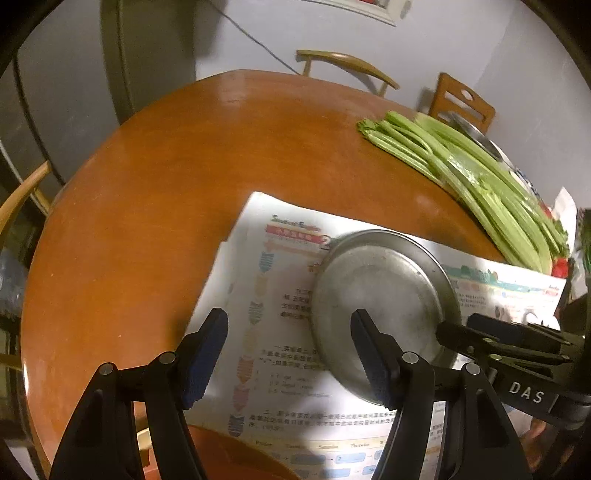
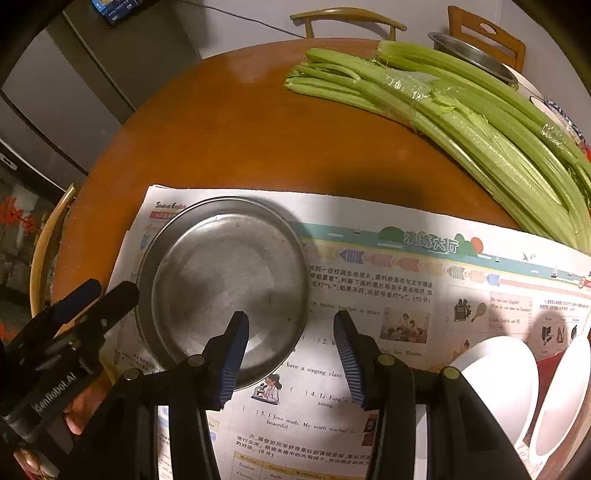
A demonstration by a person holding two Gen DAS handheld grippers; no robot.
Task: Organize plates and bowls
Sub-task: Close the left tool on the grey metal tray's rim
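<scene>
Where frame ends, white bowls [image 2: 517,387] cut off; metal plate [image 2: 225,284] fully visible.

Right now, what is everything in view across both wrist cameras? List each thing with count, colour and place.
metal plate: 1, silver, on the newspaper, left part
newspaper: 1, white with colour print, spread on the table's near side
celery: 1 bundle, green, on the table's far right
white bowls: 2, white, near right edge
metal bowl: 1, silver, behind the celery
table: 1, round, brown wood
chairs: several, wooden, around the table
left gripper: black, blue pads, open, above the newspaper
right gripper: black, blue pads, open, at the plate's near rim
</scene>
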